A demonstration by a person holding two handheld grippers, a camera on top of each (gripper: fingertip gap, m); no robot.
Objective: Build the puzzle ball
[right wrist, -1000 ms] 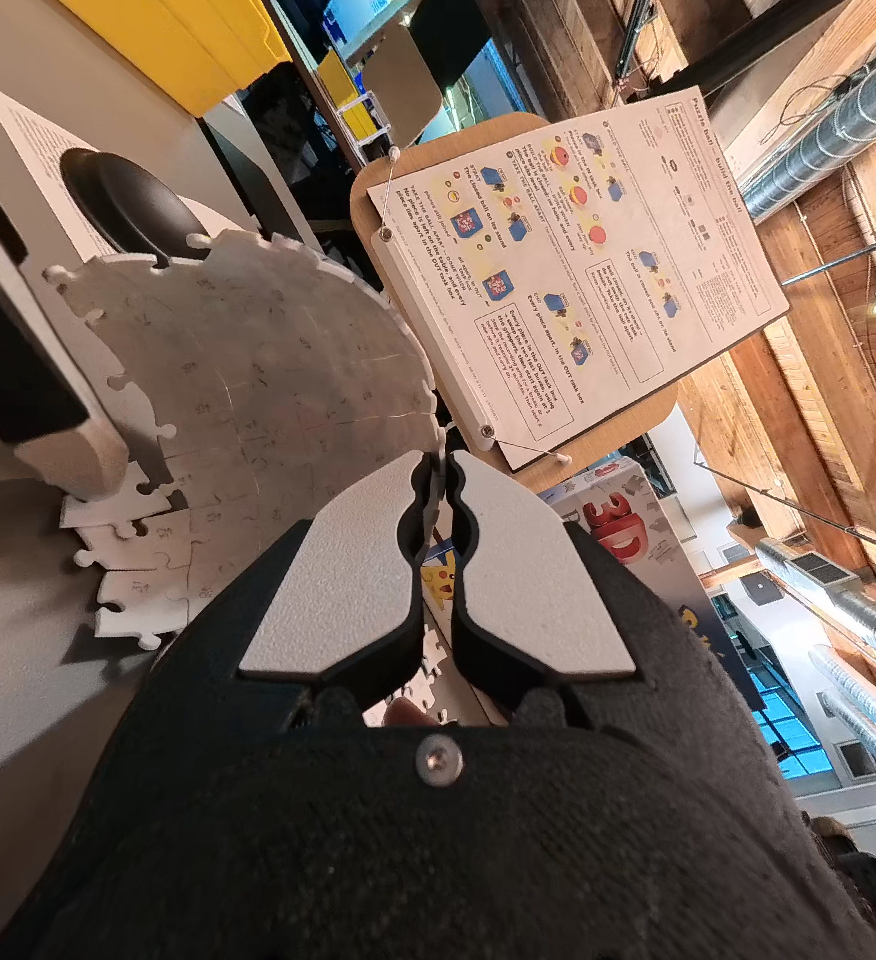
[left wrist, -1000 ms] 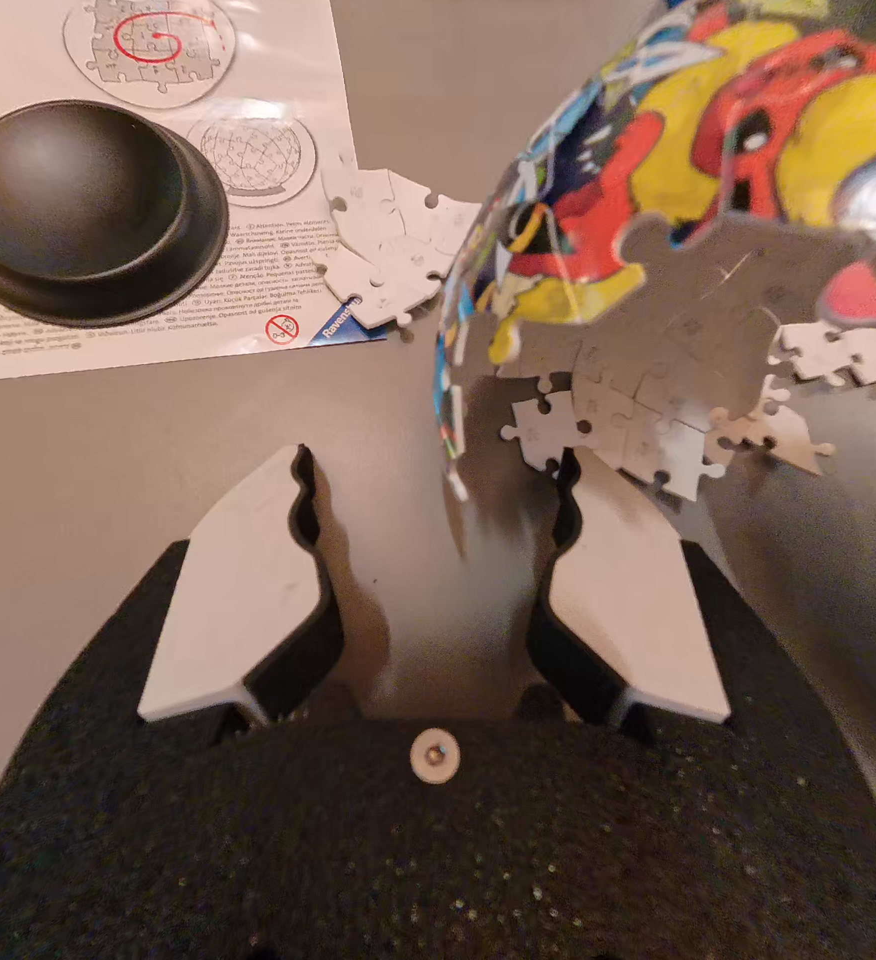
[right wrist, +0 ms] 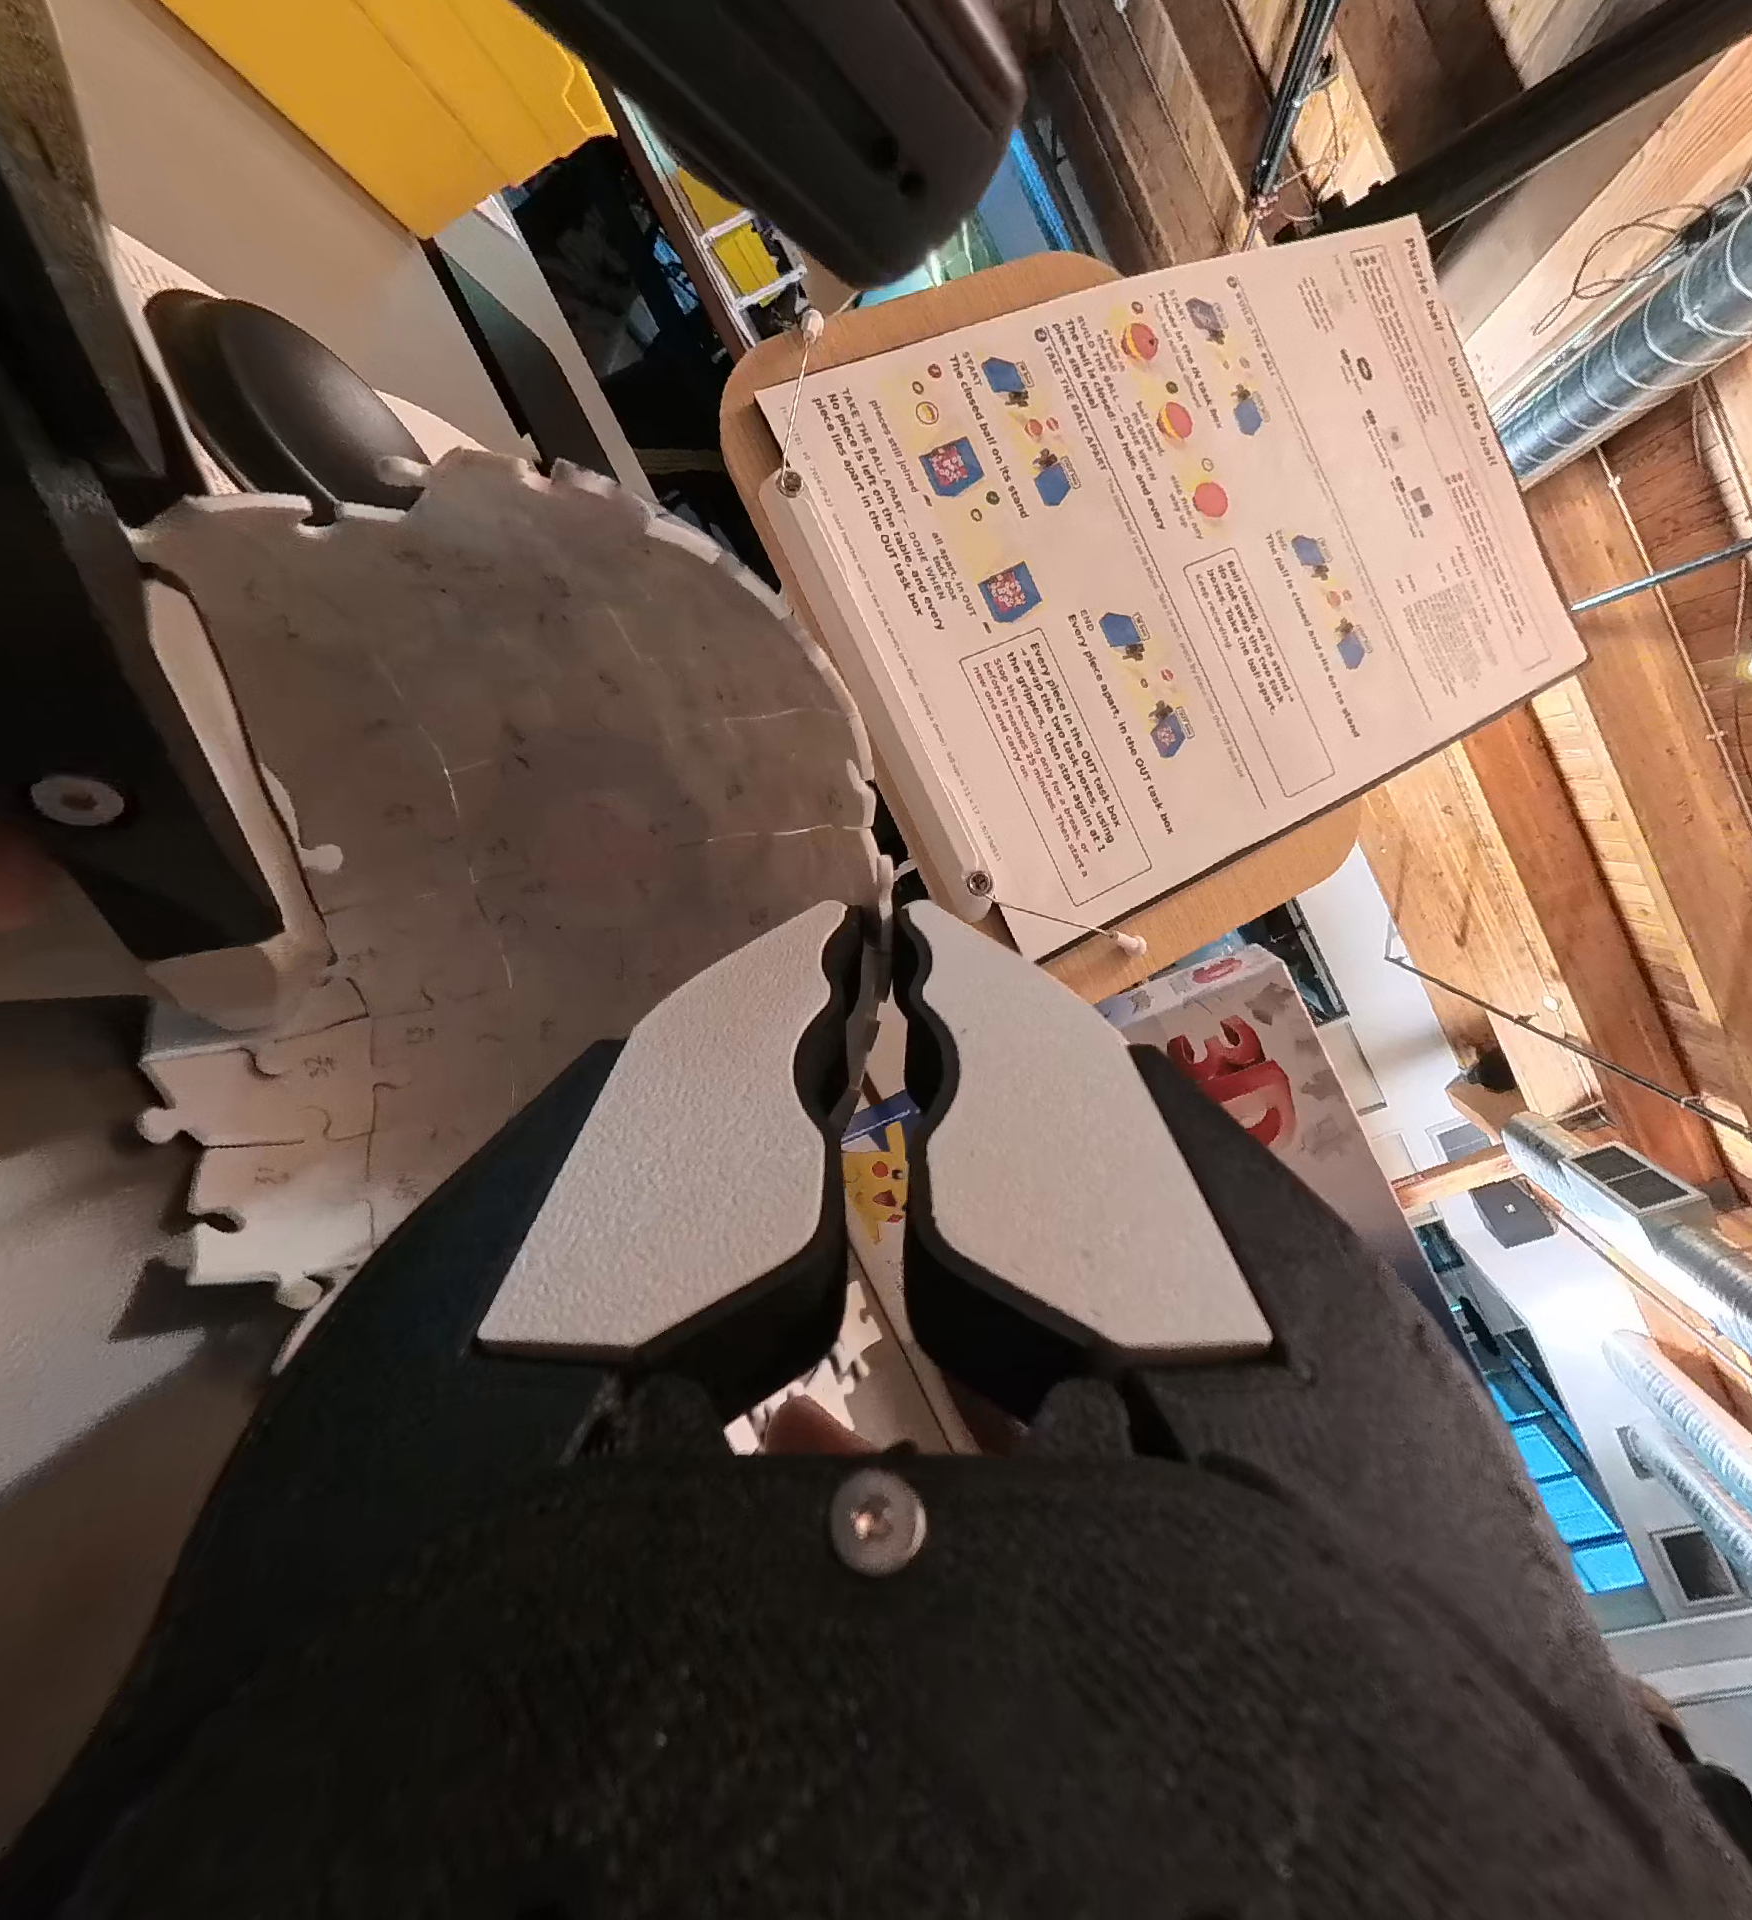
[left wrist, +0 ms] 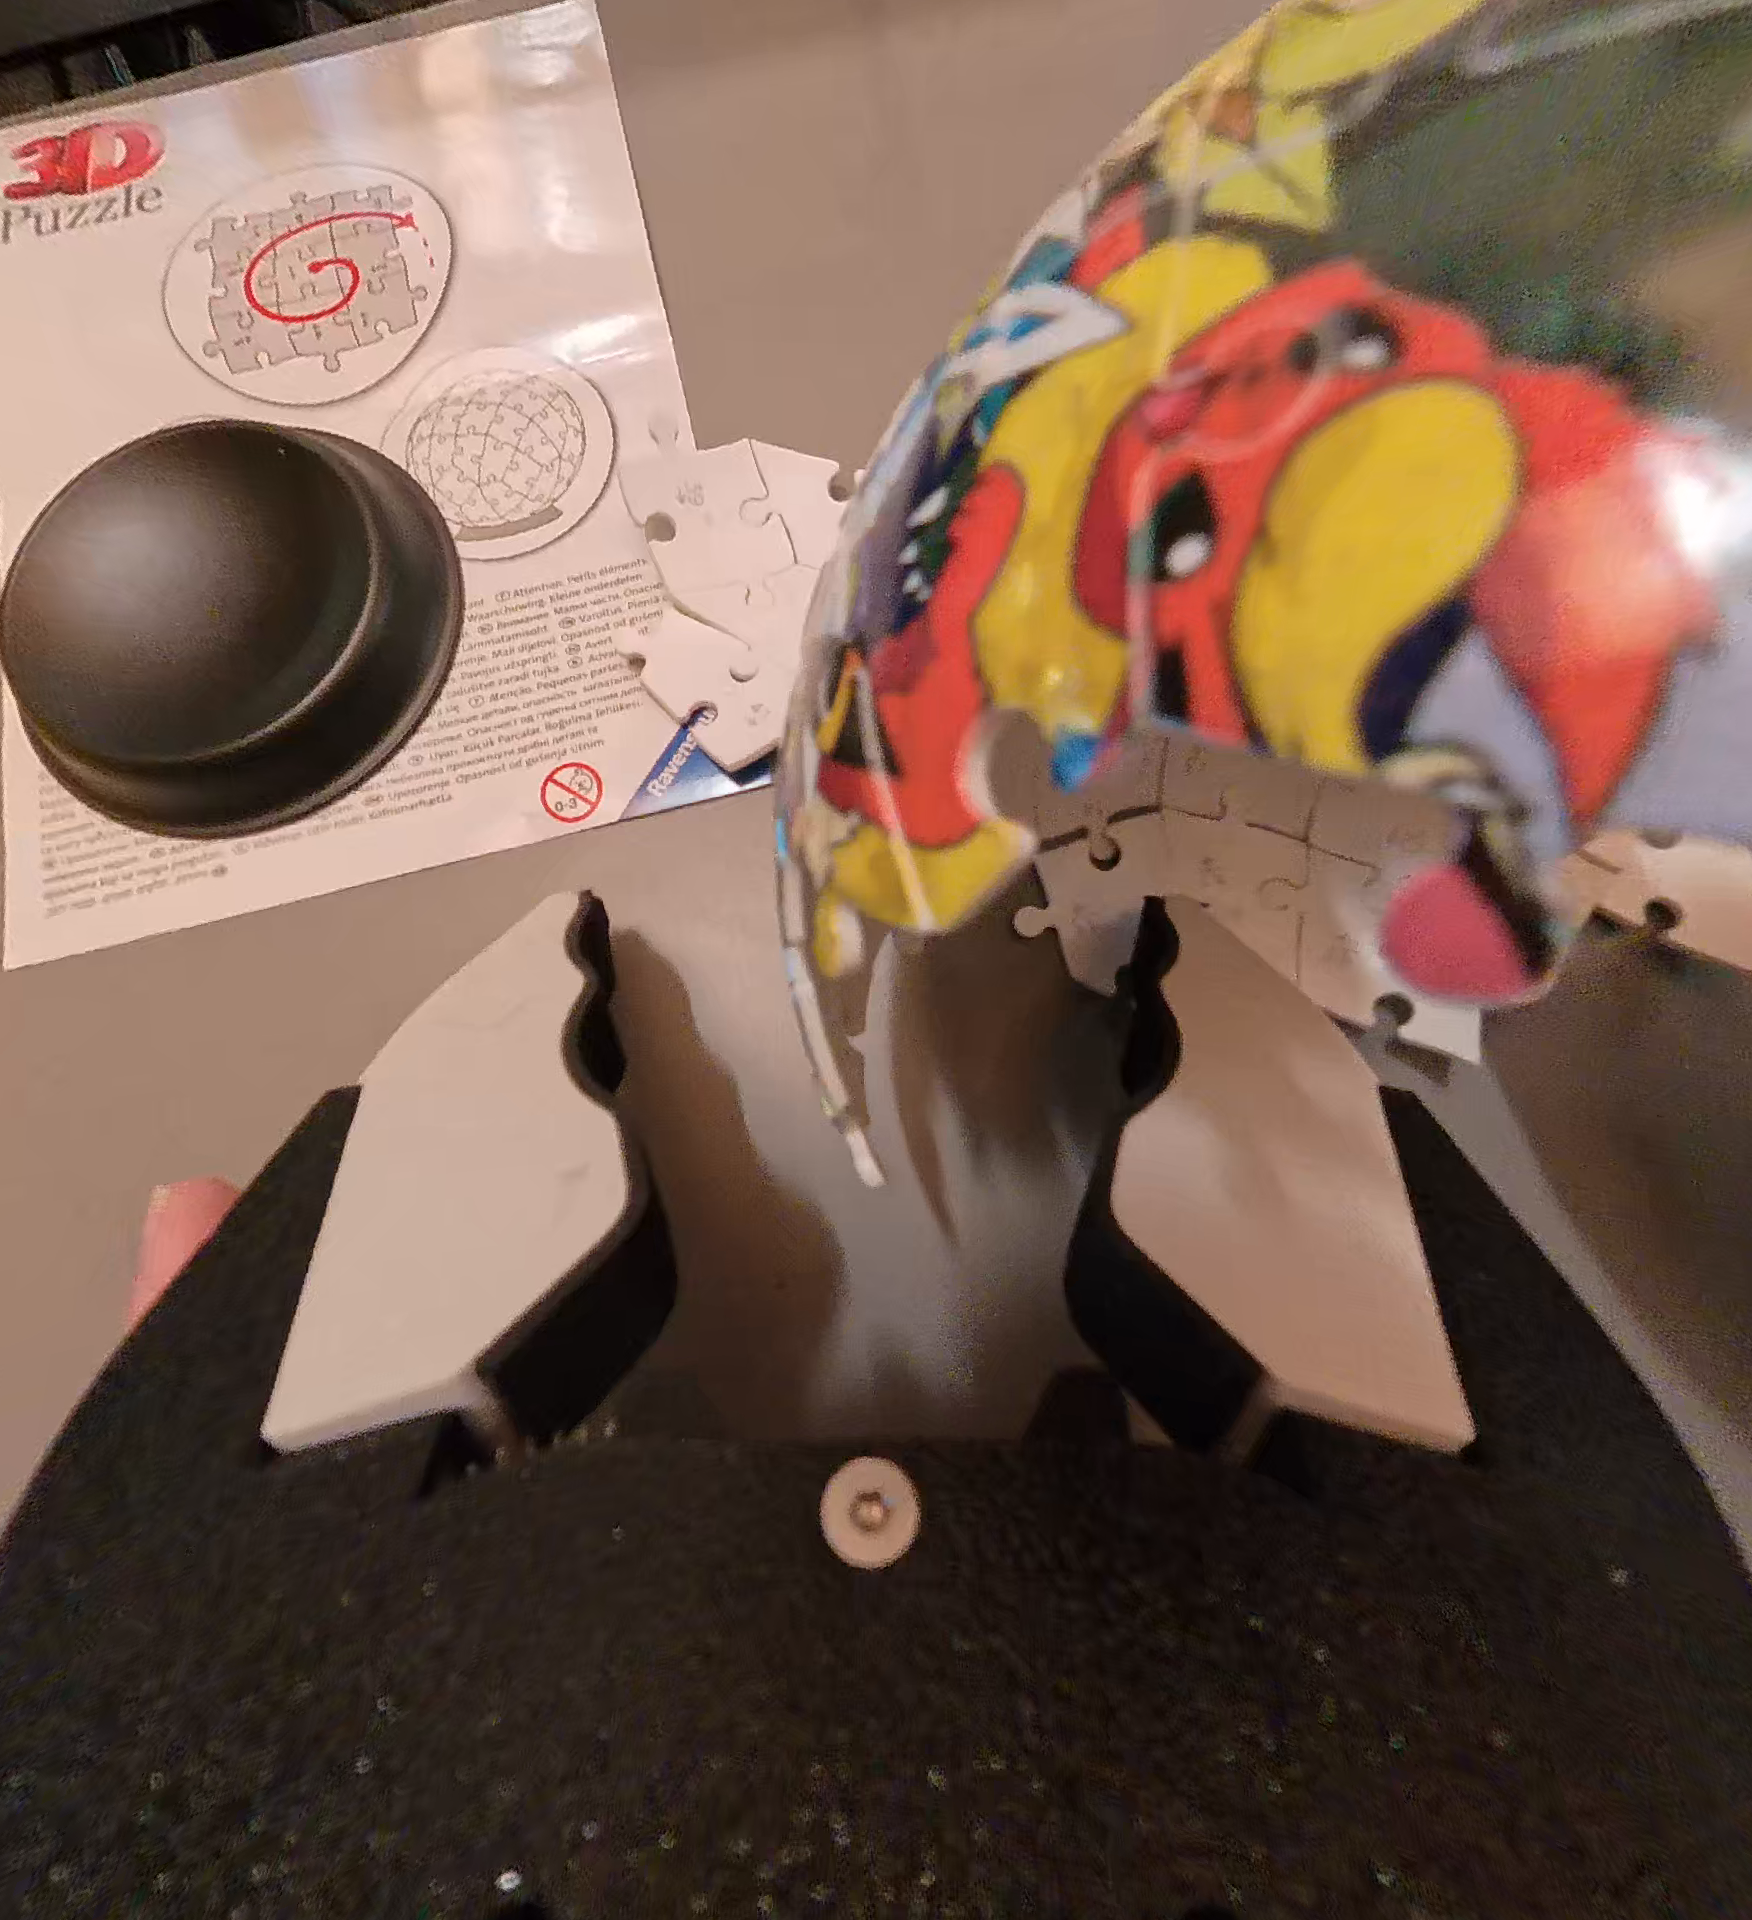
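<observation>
The partly built puzzle ball (left wrist: 1215, 540) is a curved shell, brightly printed outside and white inside. In the left wrist view it hangs at the upper right, its lower edge dipping between the fingers of my left gripper (left wrist: 867, 935), which is open; the right finger touches the white inner side. In the right wrist view my right gripper (right wrist: 882, 935) is shut on the shell's rim, with the white inner face (right wrist: 539, 727) to its left. The left gripper's finger (right wrist: 217, 914) lies against that inner face. Loose joined white pieces (left wrist: 737, 582) lie on the table.
A black domed stand (left wrist: 217, 623) sits on a printed instruction sheet (left wrist: 539, 208) on the grey table. More white pieces (left wrist: 1703, 914) lie at the right. A clipboard with a sheet (right wrist: 1163, 582), a puzzle box (right wrist: 1256, 1081) and a yellow bin (right wrist: 415, 83) stand behind.
The shell has dropped lower between my left fingers, and the left gripper reaches further across its inner face. The right gripper keeps its hold on the rim.
</observation>
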